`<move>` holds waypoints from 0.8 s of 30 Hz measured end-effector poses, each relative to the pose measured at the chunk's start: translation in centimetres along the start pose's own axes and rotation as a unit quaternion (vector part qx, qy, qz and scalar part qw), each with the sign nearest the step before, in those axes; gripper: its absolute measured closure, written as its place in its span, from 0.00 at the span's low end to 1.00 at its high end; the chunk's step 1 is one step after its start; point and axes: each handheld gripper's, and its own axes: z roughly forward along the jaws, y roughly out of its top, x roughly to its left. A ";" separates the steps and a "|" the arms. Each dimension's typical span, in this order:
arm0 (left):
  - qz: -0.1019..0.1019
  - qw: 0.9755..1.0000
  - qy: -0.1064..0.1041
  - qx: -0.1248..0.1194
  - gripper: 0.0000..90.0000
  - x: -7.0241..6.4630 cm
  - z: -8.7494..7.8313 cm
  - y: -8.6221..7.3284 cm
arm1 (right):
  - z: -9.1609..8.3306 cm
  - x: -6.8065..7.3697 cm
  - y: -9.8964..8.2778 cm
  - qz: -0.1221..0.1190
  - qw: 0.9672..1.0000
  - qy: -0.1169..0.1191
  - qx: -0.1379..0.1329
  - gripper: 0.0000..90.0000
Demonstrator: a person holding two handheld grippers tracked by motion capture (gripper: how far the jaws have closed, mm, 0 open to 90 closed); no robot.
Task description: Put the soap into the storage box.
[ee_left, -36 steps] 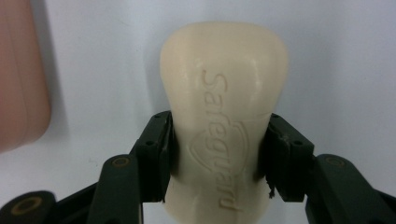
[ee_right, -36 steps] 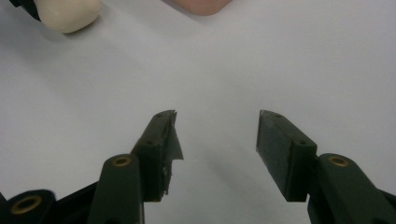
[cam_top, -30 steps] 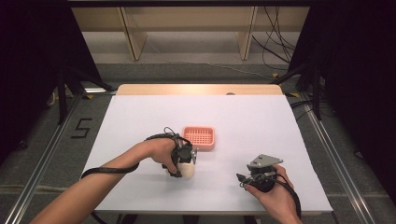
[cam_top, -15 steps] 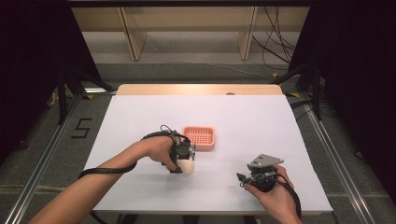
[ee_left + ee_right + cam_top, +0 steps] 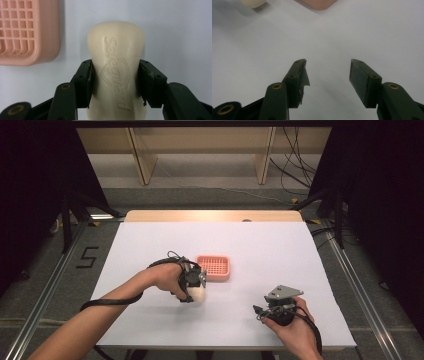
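Note:
A cream bar of soap point(image 5: 116, 72), stamped "Safeguard", sits between the two jaws of my left gripper point(image 5: 115, 82), which is shut on its sides. In the high view the same soap bar point(image 5: 197, 295) pokes out below the left gripper point(image 5: 194, 285), just over the white table. A pink soap tray point(image 5: 213, 267) with a grid floor lies right behind it; its corner point(image 5: 30, 37) fills the upper left of the left gripper view. My right gripper point(image 5: 262, 311) rests low at the front right, jaws open and bare point(image 5: 328, 80).
White table top point(image 5: 280, 250) spreads wide around the tray, with a wooden strip along its far edge. Metal rails run along both sides of the table. Shelving legs and cables stand on the floor beyond it.
The left gripper with the soap has drifted slightly forward and up toward the pink tray. The right gripper has stayed where it was.

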 end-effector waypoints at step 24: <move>-0.006 1.000 0.021 -0.012 0.54 1.2 -1.1 0.0 | 0.1 0.0 -0.1 -0.008 1.000 -0.001 -0.005 0.53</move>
